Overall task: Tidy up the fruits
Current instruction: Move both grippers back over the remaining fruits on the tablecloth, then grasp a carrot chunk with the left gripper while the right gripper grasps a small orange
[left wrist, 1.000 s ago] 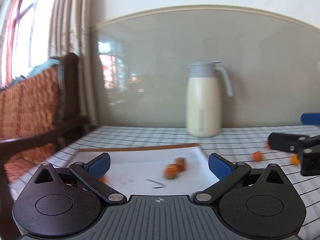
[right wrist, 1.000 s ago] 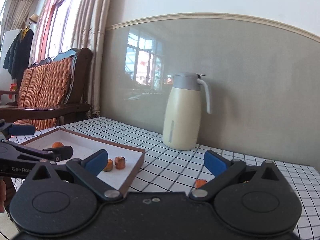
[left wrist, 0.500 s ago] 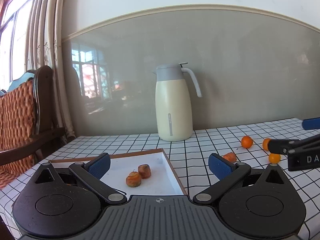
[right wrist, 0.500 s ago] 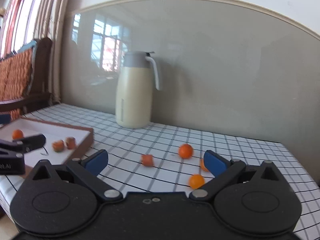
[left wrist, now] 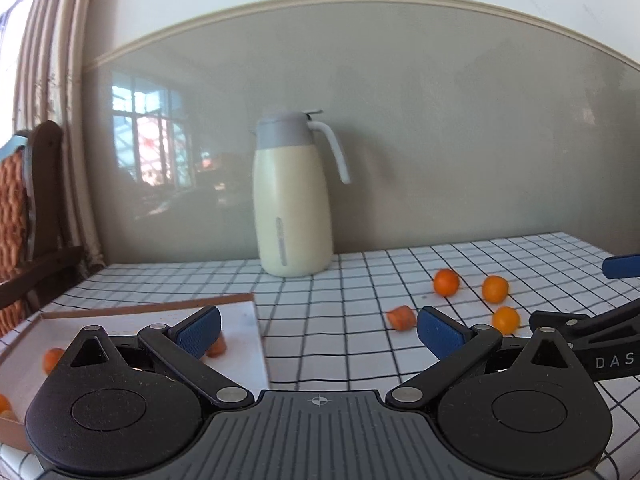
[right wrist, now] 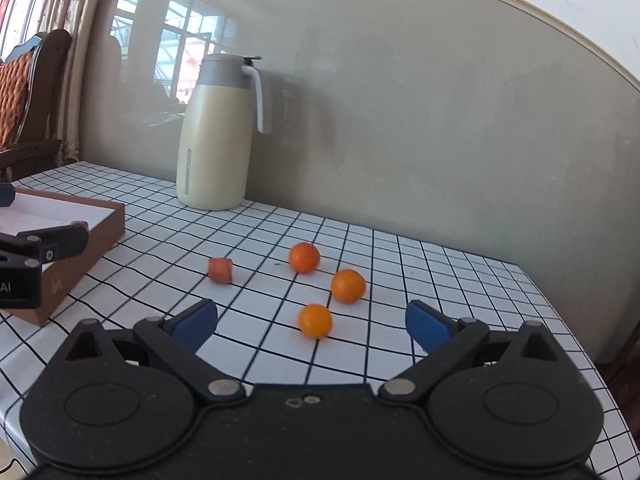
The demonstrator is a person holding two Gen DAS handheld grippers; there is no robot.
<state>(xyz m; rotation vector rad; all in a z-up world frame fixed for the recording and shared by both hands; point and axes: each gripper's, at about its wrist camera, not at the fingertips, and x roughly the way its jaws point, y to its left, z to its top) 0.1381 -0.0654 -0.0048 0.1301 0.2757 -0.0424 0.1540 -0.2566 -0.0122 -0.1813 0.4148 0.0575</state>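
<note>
The table (right wrist: 400, 264) carries everything; a jug (right wrist: 218, 136) stands at 11 o'clock by the wall, apparently just parked clear of the work. The tray (right wrist: 86, 236), at 9 o'clock, looks like the collecting spot: some fruit (left wrist: 52, 360) already lies inside. Three oranges (right wrist: 315, 321) and a reddish chunk (right wrist: 220, 269) sit loose near 12 o'clock, probably awaiting transfer. The right gripper (right wrist: 311, 326) is spread wide, empty, straddling the nearest orange without touching. The left gripper (left wrist: 318, 330) is likewise spread, holding nothing, beside the tray's edge.
</note>
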